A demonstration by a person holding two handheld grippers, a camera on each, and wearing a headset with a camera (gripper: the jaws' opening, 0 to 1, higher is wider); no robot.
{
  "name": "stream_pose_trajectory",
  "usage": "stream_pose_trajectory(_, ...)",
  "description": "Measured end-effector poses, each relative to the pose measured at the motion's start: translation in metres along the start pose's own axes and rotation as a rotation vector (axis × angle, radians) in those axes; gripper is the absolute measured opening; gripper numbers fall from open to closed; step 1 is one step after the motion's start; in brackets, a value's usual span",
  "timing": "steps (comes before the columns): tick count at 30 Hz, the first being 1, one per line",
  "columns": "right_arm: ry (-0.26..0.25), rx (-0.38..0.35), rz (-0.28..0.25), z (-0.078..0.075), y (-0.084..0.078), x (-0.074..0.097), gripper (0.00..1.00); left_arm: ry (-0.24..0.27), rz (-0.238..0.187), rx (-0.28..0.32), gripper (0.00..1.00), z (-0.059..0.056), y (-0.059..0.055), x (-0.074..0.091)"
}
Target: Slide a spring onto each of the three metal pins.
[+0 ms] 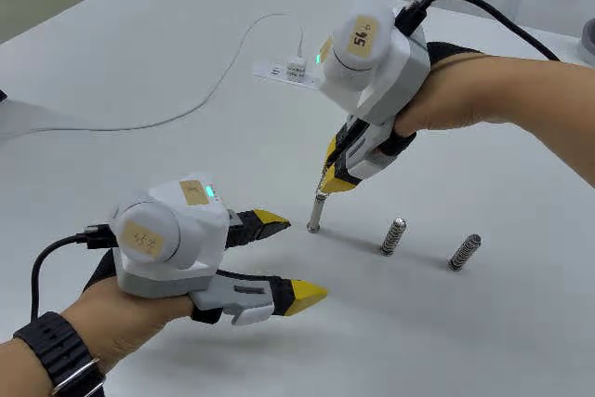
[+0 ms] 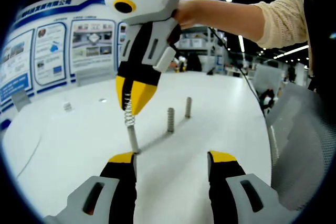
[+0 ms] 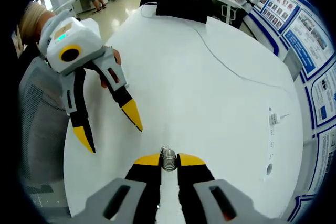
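In the head view my right tongs (image 1: 328,181) are closed on a spring (image 1: 323,185). Its lower end meets the top of the bare pin (image 1: 316,215), directly under the tips. My left tongs (image 1: 302,258) are wide open and grip nothing; their upper tip is near that pin, not touching. Two sprung pins (image 1: 393,236) stand on the white table (image 1: 186,62), beside the right tongs.

In the left gripper view the bare pin (image 2: 133,140) rises just beyond my own left jaw.

In the right gripper view the yellow tips pinch the spring (image 3: 168,158).
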State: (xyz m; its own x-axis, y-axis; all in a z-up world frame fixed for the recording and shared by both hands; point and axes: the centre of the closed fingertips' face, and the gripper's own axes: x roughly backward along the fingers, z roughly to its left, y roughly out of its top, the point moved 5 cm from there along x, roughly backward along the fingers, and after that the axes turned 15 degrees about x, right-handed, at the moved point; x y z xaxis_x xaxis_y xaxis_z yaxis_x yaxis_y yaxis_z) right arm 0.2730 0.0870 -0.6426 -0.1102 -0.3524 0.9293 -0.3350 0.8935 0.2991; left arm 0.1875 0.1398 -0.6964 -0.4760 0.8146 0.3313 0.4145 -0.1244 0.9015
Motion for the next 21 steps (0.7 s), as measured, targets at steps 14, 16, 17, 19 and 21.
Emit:
stream_pose_trajectory(14,0.032,-0.018,0.022,0.000,-0.005,-0.014,0.13,0.007,0.001,0.006,0.54,0.002,-0.001,0.002)
stream_pose_trajectory(16,0.037,-0.022,0.026,0.000,-0.005,-0.017,0.13,0.007,0.002,0.005,0.54,0.002,-0.001,0.002)
stream_pose_trajectory(17,0.040,-0.024,0.027,0.001,-0.005,-0.019,0.13,0.006,0.002,0.005,0.54,0.002,-0.001,0.002)
stream_pose_trajectory(19,0.046,-0.027,0.028,0.001,-0.005,-0.022,0.13,0.008,0.003,0.004,0.54,0.002,-0.001,0.002)
stream_pose_trajectory(21,0.050,-0.029,0.032,0.002,-0.005,-0.025,0.13,0.009,0.002,0.005,0.54,0.002,-0.001,0.002)
